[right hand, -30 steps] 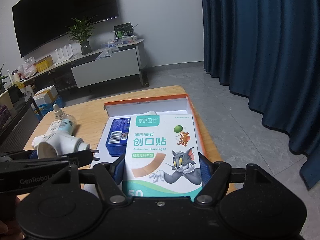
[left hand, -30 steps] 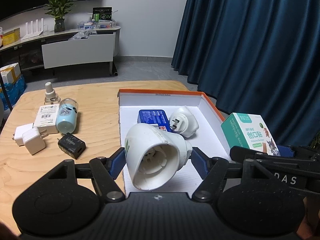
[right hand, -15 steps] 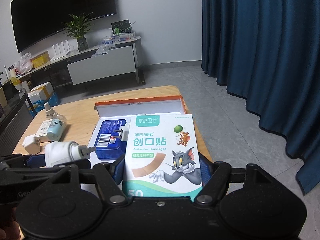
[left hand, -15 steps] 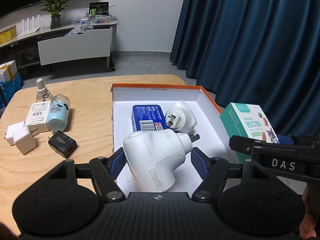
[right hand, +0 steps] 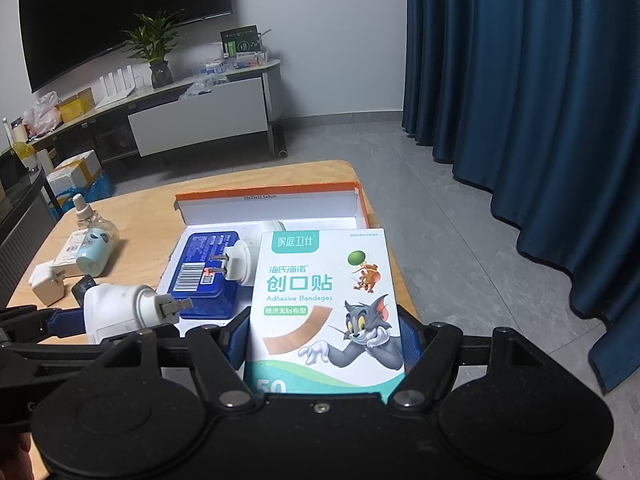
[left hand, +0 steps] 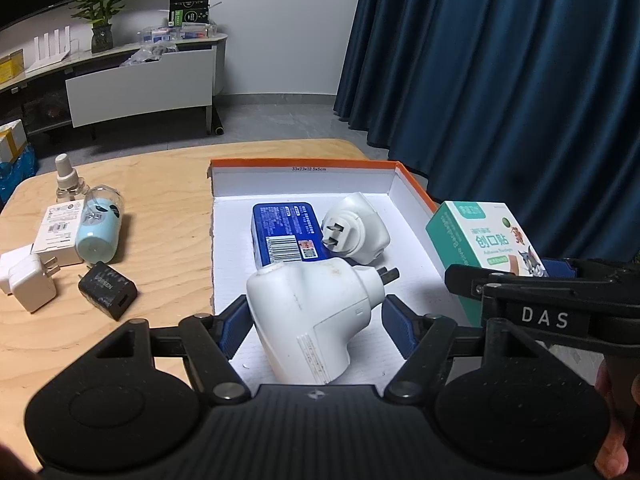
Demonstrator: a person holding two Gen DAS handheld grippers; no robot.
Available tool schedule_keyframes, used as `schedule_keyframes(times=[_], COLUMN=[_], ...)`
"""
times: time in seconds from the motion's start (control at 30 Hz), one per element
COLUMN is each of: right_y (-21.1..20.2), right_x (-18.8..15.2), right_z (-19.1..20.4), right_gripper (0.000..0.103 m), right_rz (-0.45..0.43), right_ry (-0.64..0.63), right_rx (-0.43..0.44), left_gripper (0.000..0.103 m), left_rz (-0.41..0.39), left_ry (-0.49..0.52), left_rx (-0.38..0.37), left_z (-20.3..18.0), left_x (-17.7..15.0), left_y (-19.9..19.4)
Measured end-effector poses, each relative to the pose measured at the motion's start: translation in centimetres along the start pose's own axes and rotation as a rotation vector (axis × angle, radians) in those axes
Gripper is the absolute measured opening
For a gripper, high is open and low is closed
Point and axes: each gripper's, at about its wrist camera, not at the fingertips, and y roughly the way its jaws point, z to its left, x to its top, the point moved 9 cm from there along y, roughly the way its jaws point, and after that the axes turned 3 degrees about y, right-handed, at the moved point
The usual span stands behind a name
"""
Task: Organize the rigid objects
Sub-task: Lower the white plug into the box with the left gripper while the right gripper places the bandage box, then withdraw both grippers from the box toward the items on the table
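We see the left tongs point(left hand: 316, 320) closed on a white plastic plug-in vaporiser with two metal prongs point(left hand: 308, 316), its blue pads pressing the body from both sides; the piece hangs over the near part of a shallow white cardboard tray with an orange rim point(left hand: 304, 165). The right tongs point(right hand: 324, 340) are closed on a white and green carton of adhesive bandages printed with a cartoon cat and mouse point(right hand: 326, 304), gripped across its width and held above the tray's near right corner.

Inside the tray we find a flat blue tin with a barcode label point(left hand: 286, 236) toward the far wall and, just beside it on the right, a second white plug-in vaporiser lying on its side point(left hand: 354, 230).

On the pale wooden bench point(left hand: 168, 216), left of the tray and toward the left edge, lie a small clear refill bottle with a white cap point(left hand: 68, 180), a white labelled carton point(left hand: 58, 234), a pale blue cylindrical bottle on its side point(left hand: 98, 228), two white cube chargers point(left hand: 28, 282) and a black charger block point(left hand: 107, 290), grouped closely, several touching.
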Motion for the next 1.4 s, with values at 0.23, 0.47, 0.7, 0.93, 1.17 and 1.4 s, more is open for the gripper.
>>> schedule_keyframes(times=[0.23, 0.47, 0.7, 0.93, 1.17, 1.4], right_y=[0.9, 1.1, -0.6, -1.9, -2.9, -2.9], right_x=[-0.1, -0.4, 0.8, 1.5, 2.0, 1.7], right_z=[0.0, -0.4, -1.4, -1.1, 0.2, 2.6], right_gripper=[0.084, 0.084, 0.087, 0.087, 0.087, 0.087], right_rz=[0.02, 0.029, -0.046, -0.087, -0.107, -0.095], right_ry=[-0.009, -0.002, 0.047, 0.056, 0.045, 0.025], right_rx=[0.001, -0.005, -0.012, -0.01, 0.008, 0.047], left_gripper=[0.072, 0.072, 0.072, 0.089, 0.091, 0.096], left_rz=[0.014, 0.027, 0.041, 0.047, 0.035, 0.048], left_ry=[-0.001, -0.002, 0.001, -0.017, -0.055, -0.091], left_rx=[0.002, 0.001, -0.023, -0.074, -0.033, 0.072], left_z=[0.0, 0.0, -0.6, -1.2, 0.3, 3.7], left_x=[-0.2, -0.3, -0.3, -0.2, 0.4, 0.6], left_y=[0.5, 0.9, 1.4, 0.7, -0.9, -2.4])
